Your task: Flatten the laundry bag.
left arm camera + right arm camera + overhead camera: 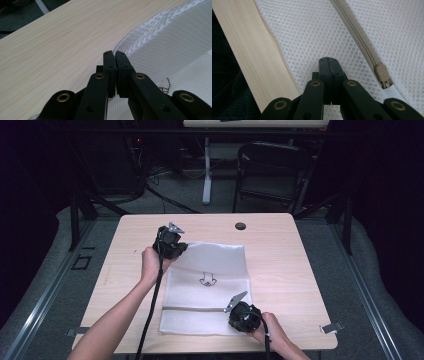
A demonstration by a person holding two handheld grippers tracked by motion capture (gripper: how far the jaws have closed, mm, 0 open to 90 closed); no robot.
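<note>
Black jaws of the right hand-held gripper (pixel 329 60) stand pressed together low over the white mesh bag (pixel 312 37), and they seem to pinch a bit of the mesh at the tips, though the pinch itself is hidden under them; just beside them lies the beige zip pull (pixel 382 73) at the end of the zip (pixel 357 32), not touched. From above, this right hand-held gripper (pixel 235 305) sits at the bag's near right part, close to the zip line. The left hand-held gripper (pixel 115 53) is likewise shut to a slit, with the crinkled far left corner of the bag caught between its jaws and lifted a little off the worktop (pixel 50 50); from above it (pixel 172 242) sits at that same corner. The bag (pixel 215 265) lies flat in the middle of the worktop (pixel 290 270), its small drawn mark (pixel 207 281) facing up, and part of that mark shows beside the left jaws too. The work in hand looks like spreading or folding the bag by its two held points. To do it well, I would keep both grips firm and move the hands together, so that the thin mesh does not slip or bunch; pull only until the cloth is taut, since open mesh stretches and can snag on a jaw edge. The right hold looks shallow, so it may need a deeper bite before any lift.
</note>
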